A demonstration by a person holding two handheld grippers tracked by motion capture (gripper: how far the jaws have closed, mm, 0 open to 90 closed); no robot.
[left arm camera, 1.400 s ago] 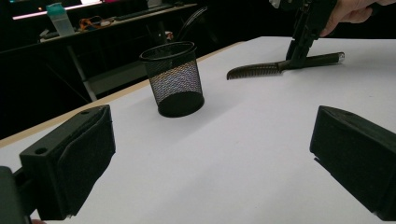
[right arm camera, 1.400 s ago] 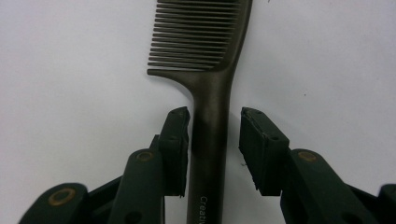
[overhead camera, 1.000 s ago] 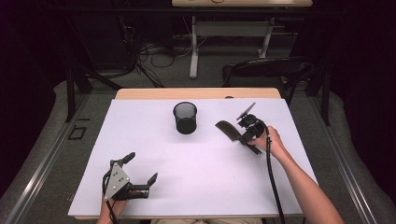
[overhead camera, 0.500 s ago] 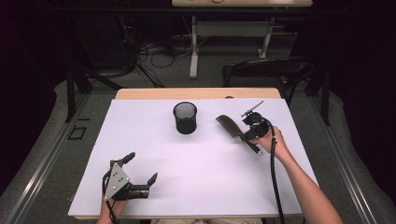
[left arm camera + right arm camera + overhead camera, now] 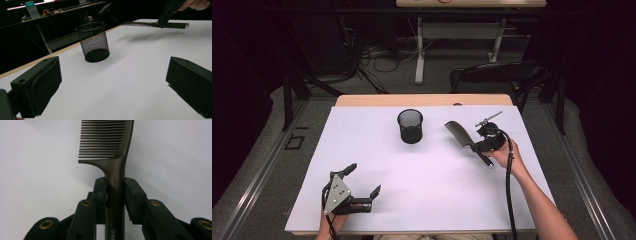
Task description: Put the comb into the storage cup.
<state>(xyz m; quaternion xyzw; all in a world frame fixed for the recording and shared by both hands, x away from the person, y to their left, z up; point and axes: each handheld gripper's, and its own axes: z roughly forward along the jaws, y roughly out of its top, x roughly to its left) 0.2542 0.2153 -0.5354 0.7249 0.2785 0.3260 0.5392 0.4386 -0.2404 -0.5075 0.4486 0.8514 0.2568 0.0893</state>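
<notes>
Right gripper view: the comb is clenched at its handle between the pads of the right tool, with the teeth reaching ahead of the jaws over the white bench. In the high view the right tool is seen with the comb lifted off the bench and pointing toward the mesh cup, which stands a little ahead of the comb tip. Compared with the earlier frames, the comb is carried slightly higher and farther from the cup, so the grip seems secure and the transport to the cup is judged to be starting. The left tool is kept released, jaws wide, near the front edge, unchanged from before.
</notes>
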